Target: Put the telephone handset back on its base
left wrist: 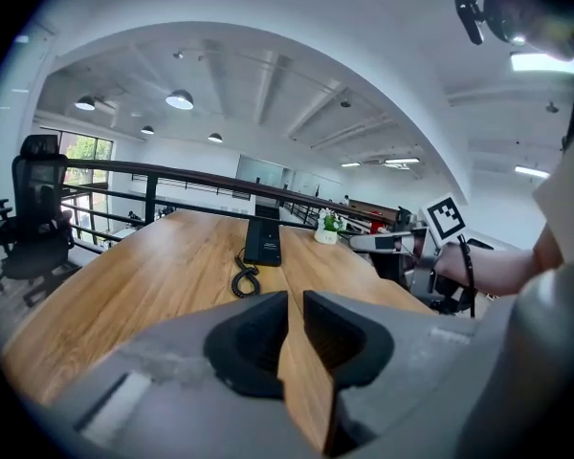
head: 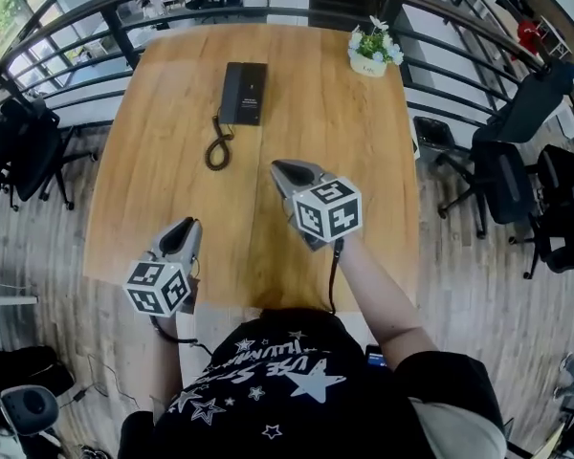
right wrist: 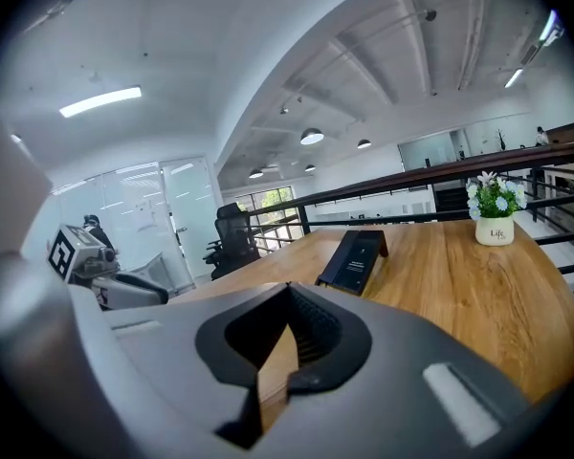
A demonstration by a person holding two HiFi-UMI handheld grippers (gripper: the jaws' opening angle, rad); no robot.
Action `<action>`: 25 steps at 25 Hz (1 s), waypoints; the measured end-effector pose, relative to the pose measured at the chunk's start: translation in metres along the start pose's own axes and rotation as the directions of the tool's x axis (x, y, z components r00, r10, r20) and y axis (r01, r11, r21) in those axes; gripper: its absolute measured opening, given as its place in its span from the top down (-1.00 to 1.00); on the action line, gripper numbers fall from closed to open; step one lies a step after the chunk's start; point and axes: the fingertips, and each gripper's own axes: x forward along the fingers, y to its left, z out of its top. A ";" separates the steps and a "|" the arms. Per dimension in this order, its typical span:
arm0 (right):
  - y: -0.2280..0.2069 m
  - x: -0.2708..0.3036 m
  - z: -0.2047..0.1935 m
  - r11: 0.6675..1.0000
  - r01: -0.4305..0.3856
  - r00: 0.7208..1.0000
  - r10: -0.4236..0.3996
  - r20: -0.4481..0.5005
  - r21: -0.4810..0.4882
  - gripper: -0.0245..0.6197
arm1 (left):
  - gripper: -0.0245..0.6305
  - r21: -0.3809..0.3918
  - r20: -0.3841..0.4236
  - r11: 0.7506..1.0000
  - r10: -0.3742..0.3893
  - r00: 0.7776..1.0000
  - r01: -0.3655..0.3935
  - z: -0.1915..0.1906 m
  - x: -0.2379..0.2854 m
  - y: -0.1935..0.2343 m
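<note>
pre-approach. your left tongs stand barely parted, right tongs closed, both empty. phone sits far up the table; next, open and reach for it.

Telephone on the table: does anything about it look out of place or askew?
Nothing stands out. The telephone sits square on the table, its coiled cord bunched loosely on the wood in front. The potted plant stands upright at the far right corner. No spill or damage shows.
</note>
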 end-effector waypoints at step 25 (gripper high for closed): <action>0.162 -0.130 -0.096 0.967 -0.231 0.970 0.220 -0.103 -0.111 0.93 | 0.81 -0.132 0.063 0.971 0.207 0.976 -0.197 -0.122 -0.189 -0.120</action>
